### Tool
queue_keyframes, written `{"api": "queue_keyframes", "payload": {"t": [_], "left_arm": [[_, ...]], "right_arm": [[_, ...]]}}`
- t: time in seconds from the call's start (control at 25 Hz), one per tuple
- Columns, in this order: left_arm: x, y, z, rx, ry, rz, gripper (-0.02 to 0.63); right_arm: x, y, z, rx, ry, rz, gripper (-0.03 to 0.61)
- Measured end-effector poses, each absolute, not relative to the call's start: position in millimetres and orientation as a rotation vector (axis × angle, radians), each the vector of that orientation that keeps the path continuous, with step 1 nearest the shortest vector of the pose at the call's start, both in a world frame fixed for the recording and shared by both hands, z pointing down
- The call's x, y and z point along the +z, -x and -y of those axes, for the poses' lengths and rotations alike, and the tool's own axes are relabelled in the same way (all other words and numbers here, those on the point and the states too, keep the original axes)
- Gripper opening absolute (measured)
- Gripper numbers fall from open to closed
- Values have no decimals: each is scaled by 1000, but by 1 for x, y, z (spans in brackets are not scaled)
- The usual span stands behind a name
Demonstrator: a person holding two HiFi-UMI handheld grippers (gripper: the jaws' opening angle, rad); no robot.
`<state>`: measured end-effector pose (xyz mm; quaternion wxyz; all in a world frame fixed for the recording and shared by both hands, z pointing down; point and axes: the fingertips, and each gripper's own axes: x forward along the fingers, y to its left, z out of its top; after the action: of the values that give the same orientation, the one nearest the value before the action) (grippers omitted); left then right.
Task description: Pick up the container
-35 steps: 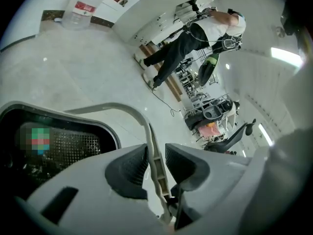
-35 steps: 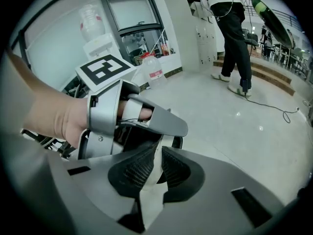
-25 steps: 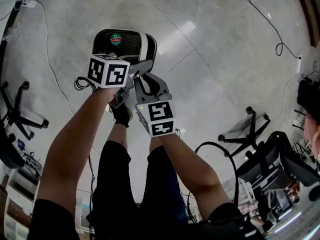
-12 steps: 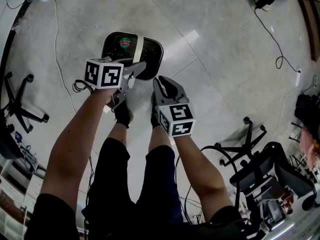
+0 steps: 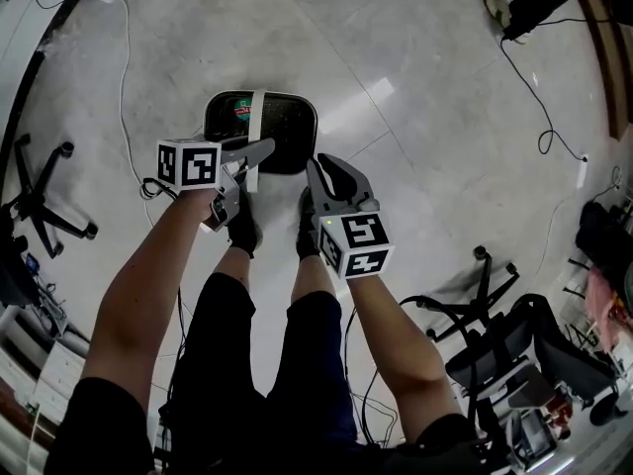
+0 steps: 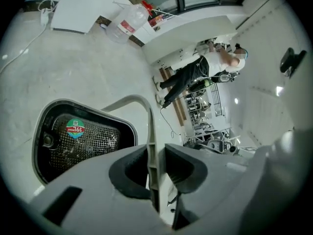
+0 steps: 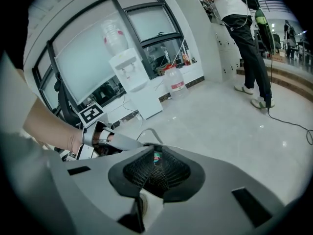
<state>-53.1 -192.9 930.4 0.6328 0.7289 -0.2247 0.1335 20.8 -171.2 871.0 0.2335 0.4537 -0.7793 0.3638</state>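
Jaws of your left gripper (image 6: 155, 148) are closing on the white handle (image 6: 143, 103) of the black container (image 5: 282, 132). The thin strap stands edge-on between the pads, and both pads meet it. The container shows at the upper centre of the head view, just beyond your shoes (image 5: 243, 234). It has a mesh bottom and a green sticker (image 6: 75, 129) inside, and the handle arches across its middle. Whether it rests on the pale floor (image 5: 435, 77) or hangs just clear of it cannot be told.

Your right gripper (image 5: 316, 166) sits just beside the container's lower right edge. Its jaws stand slightly apart and grasp nothing; the mesh and sticker show only beyond the gap.

Farther out, an office chair base (image 5: 45, 201) lies at the left edge of the head view. At the upper left of the left gripper view, a large water bottle (image 6: 124, 23) lies near a white wall panel.
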Motion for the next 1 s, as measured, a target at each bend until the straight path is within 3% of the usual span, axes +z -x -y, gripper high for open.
{"api": "queue_keyframes", "payload": {"t": [0.4, 1.0], "left_arm": [[847, 73, 185, 192, -1724, 578, 74], [674, 114, 151, 83, -1716, 668, 74]], "right_arm": [[812, -10, 168, 983, -1242, 2188, 48], [624, -7, 183, 883, -1278, 2334, 12]]}}
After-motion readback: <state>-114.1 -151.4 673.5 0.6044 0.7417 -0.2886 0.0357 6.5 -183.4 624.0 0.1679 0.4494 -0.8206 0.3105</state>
